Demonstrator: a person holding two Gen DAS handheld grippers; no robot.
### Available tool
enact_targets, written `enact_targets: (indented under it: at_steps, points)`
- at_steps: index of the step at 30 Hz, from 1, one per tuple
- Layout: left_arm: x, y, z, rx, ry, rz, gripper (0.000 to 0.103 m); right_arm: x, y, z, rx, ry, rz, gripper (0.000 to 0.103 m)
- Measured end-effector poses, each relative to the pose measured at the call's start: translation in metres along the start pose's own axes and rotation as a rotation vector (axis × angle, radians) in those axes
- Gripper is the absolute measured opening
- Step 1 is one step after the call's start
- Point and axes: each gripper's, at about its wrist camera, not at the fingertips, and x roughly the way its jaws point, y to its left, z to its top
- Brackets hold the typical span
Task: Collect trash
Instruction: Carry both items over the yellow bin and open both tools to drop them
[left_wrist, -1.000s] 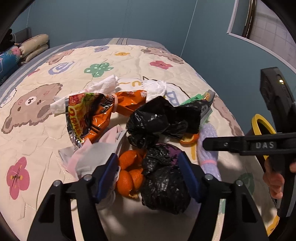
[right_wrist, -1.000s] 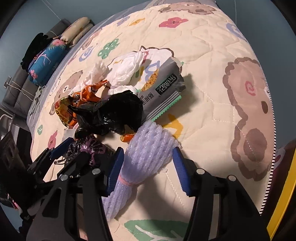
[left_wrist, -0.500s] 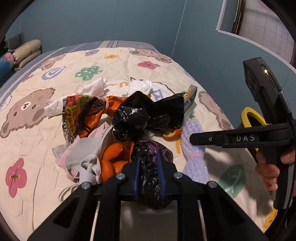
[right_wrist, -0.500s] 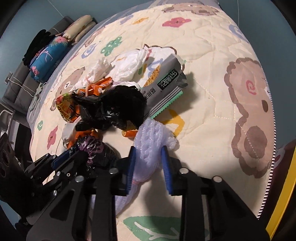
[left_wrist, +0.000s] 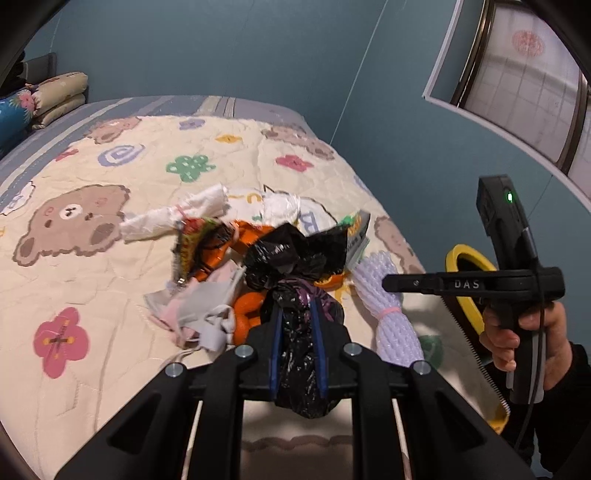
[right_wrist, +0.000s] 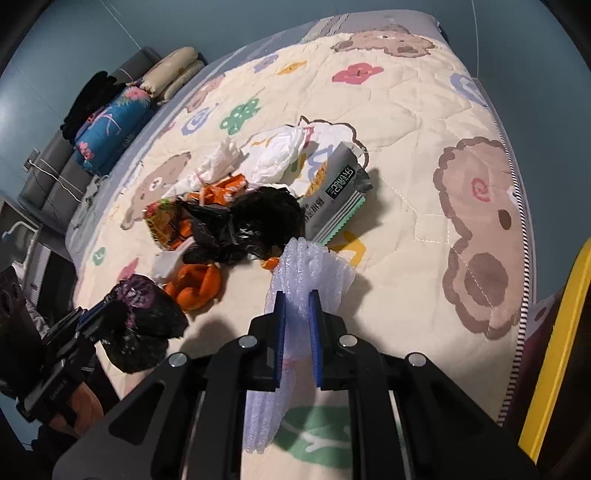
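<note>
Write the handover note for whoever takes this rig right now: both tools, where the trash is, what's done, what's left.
Left tool: shut on the small black bag, lifted off the quilt.
Right tool: shut on the foam net bundle.
On the quilt: big black bag, orange peels, snack wrapper, white tissues, grey packet, crumpled masks.
Done: two pieces gripped.
Left: bin both, likely into the yellow-rimmed container beside the bed, then collect the pile.
</note>
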Motion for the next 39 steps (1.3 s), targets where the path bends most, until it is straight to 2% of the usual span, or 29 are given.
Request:
enact_targets:
  at_steps: [11, 17, 28, 39]
  points:
    - [-0.058, 0.026, 0.020, -0.091, -0.113, 0.043, 0.014, -0.070, 0.010, -0.015, -0.003, -0.089, 0.103, 0.012]
    - [-0.077, 0.021, 0.026, -0.092, -0.155, 0.079, 0.014, -0.119, 0.013, -0.031, -0.013, -0.181, 0.109, 0.012]
    - [-0.098, -0.035, 0.046, -0.013, -0.234, 0.031, 0.014, -0.207, 0.008, -0.053, -0.050, -0.384, 0.045, 0.012]
    - [-0.086, -0.106, 0.070, 0.083, -0.250, -0.066, 0.014, -0.272, -0.021, -0.066, -0.030, -0.530, -0.046, 0.012]
